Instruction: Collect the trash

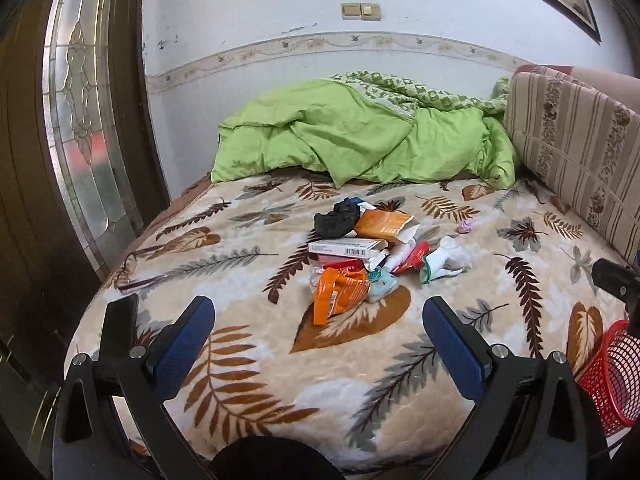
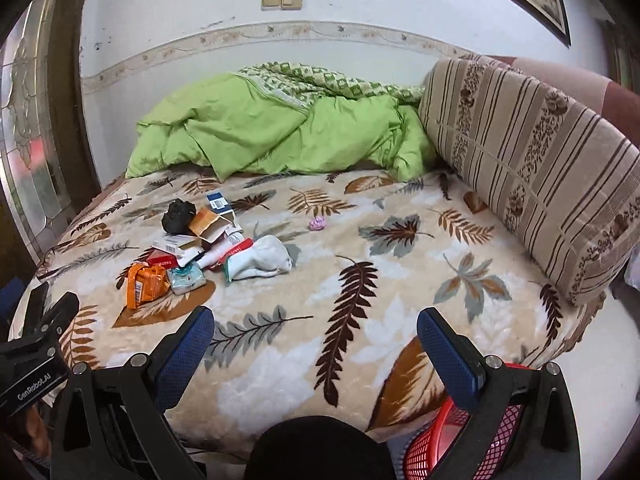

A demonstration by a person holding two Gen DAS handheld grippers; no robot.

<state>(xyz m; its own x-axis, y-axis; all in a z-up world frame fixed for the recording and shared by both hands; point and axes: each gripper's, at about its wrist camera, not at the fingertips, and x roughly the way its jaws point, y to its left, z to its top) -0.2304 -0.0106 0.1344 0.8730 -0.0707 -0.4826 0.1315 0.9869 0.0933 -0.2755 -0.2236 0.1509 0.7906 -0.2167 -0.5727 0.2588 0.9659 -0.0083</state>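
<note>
A pile of trash lies on the leaf-patterned bed cover (image 1: pixel 248 364): an orange wrapper (image 1: pixel 338 290), a white carton (image 1: pixel 346 248), an orange box (image 1: pixel 386 226), a black crumpled lump (image 1: pixel 336 218), a white crumpled cloth (image 1: pixel 446 262) and a small pink scrap (image 1: pixel 466 226). The same pile shows in the right wrist view, with the orange wrapper (image 2: pixel 146 284) and white cloth (image 2: pixel 262 262). My left gripper (image 1: pixel 318 336) is open and empty, short of the pile. My right gripper (image 2: pixel 316 340) is open and empty, right of the pile. A red mesh basket (image 2: pixel 456 440) stands beside the bed below the right gripper.
A green quilt (image 1: pixel 360 140) is heaped at the back of the bed. A striped cushion (image 2: pixel 532 172) lines the right side. A glass-panelled door (image 1: pixel 80 120) stands on the left. The basket (image 1: pixel 612 380) shows at the left view's right edge.
</note>
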